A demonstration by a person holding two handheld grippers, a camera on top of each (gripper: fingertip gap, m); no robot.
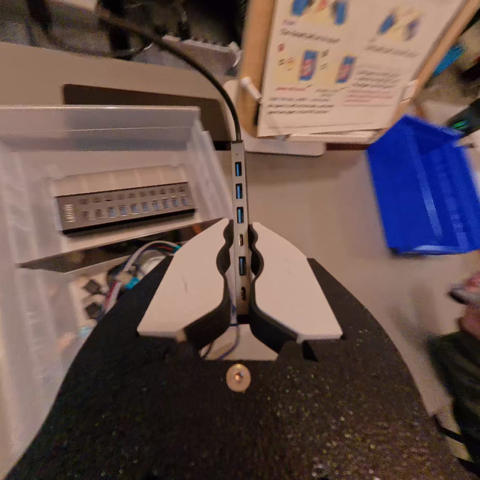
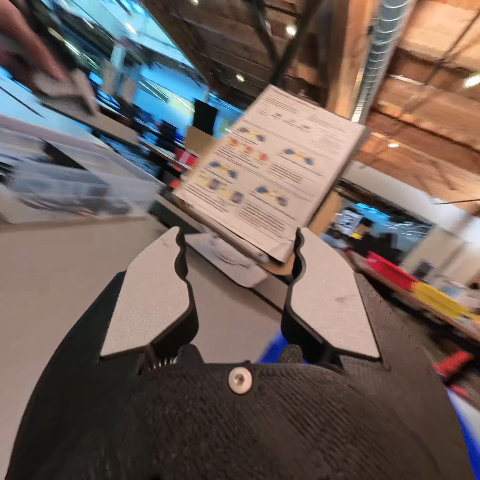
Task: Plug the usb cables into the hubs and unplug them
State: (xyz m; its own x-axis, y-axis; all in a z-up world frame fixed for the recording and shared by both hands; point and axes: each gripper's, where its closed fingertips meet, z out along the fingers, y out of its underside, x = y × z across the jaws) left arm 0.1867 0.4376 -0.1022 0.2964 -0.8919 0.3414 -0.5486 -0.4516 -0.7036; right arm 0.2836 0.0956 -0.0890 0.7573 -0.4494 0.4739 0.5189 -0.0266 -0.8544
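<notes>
Left wrist view: left gripper [image 1: 239, 226] clamping a slim grey hub [image 1: 240, 207] edge-on between its fingers [image 1: 192, 275], ports facing the camera, black lead [image 1: 207, 75] arching away to the far left. Every visible port on it showing empty; no plug seated. Sitting farther left inside a clear plastic bin [image 1: 104, 145], a long black multi-port hub [image 1: 124, 207], also with nothing plugged in as far as blur allows. Lying in the near left of that bin, loose coloured cables [image 1: 135, 262]. Standing to the right, a blue bin [image 1: 420, 187]; propped behind, an instruction sheet [image 1: 345, 65].

Right wrist view: right gripper [image 2: 239, 249] hanging with fingers well apart, carrying nothing, tilted up toward the instruction sheet [image 2: 265, 176] and ceiling. No cable in sight here.

Judging progress: early — one hub held ready, no cable picked up yet, no plugging or unplugging evident; fetching a cable likely next.
</notes>
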